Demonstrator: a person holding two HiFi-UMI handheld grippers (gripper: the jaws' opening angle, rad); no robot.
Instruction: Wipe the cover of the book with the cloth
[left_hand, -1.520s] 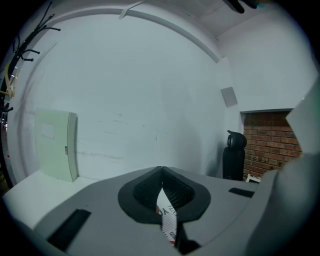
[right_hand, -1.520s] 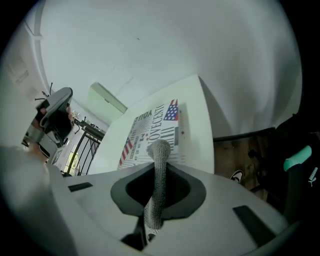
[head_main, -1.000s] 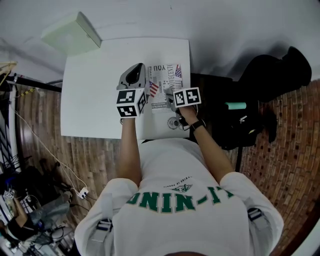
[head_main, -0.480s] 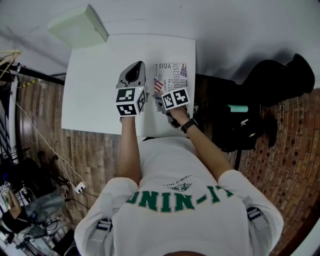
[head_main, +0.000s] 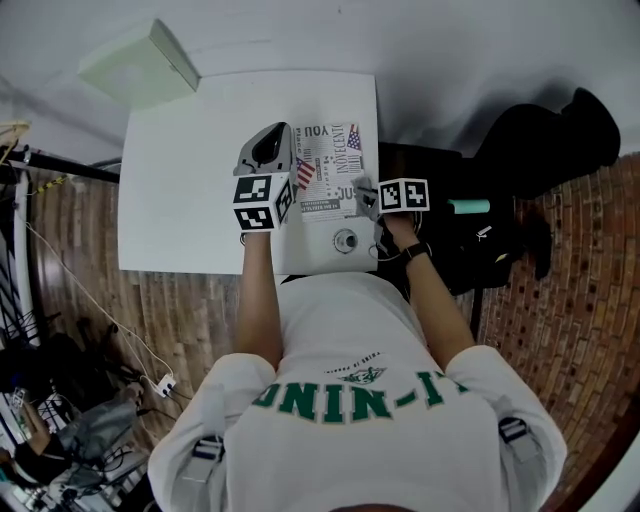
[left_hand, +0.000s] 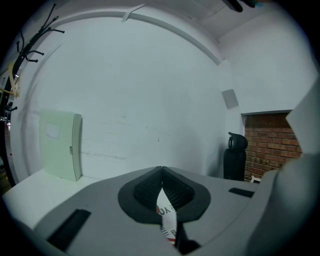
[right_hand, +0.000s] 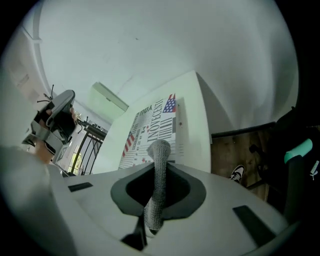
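Two grippers are out over the white table (head_main: 180, 180), one in each of my hands. Far to my left, a pale green box (head_main: 140, 65) sits at the table's far corner. My left gripper (head_main: 283, 130) lies along the left edge of the book (head_main: 335, 165). Its jaws are together at the tips with nothing clamped, and a sliver of the printed cover shows through the slit behind them in the left gripper view. The book lies flat toward the right side of the table, its cover up, with black lettering and small flags.

Just below it, a small round thing (head_main: 345, 240) rests on the table. My right gripper (head_main: 366, 190) is at the book's near right corner, jaws clamped on the grey cloth (right_hand: 160, 150). The cloth's free end sticks out past the jaws, over the cover's near edge. Whether it touches the cover I cannot tell. Further right, off the table, dark bags (head_main: 545, 150) lie on the brick-patterned floor.
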